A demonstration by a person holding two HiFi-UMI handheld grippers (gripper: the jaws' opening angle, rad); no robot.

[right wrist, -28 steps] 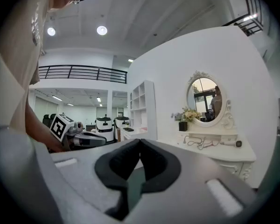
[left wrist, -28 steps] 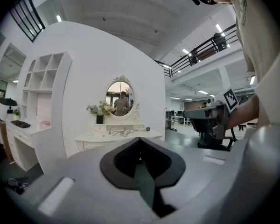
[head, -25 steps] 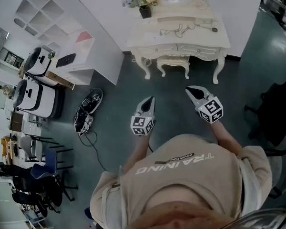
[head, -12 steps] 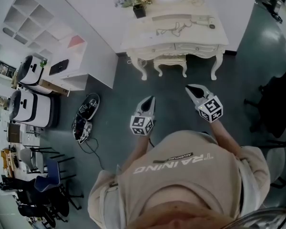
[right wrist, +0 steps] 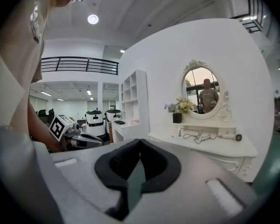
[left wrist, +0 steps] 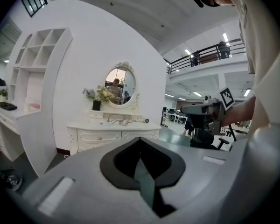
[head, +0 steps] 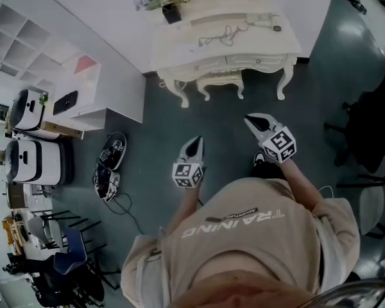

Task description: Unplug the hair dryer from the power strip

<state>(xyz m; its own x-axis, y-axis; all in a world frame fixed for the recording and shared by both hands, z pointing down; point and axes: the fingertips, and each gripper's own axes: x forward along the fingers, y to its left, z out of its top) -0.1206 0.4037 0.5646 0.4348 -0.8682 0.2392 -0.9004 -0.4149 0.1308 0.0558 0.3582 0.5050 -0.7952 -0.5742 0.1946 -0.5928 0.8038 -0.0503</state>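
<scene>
Standing on the dark floor in the head view, you hold both tools out ahead of your chest, well apart from the white dressing surface (head: 263, 43) at the top of the frame. The left gripper (head: 197, 140) and the right gripper (head: 249, 117) each end in a closed point and carry nothing. The hair dryer (head: 274, 27) lies toward the right end of that surface, with its cord (head: 221, 36) looped beside it near the middle. I cannot pick out the power strip or the plug with any certainty from here. Your shirt (head: 244, 236) reads "TRAINING", upside down from this angle, and the cubes on the tools carry only square markers. In the left gripper view the jaws meet along a thin seam with nothing between them, and the surface sits far off beneath an oval mirror (left wrist: 120, 85). In the right gripper view the jaws are likewise pressed together and empty, with the dryer and cord small in the distance at right. By my reading the task has not begun: you have yet to approach, find the plug, grip it and pull it free.
</scene>
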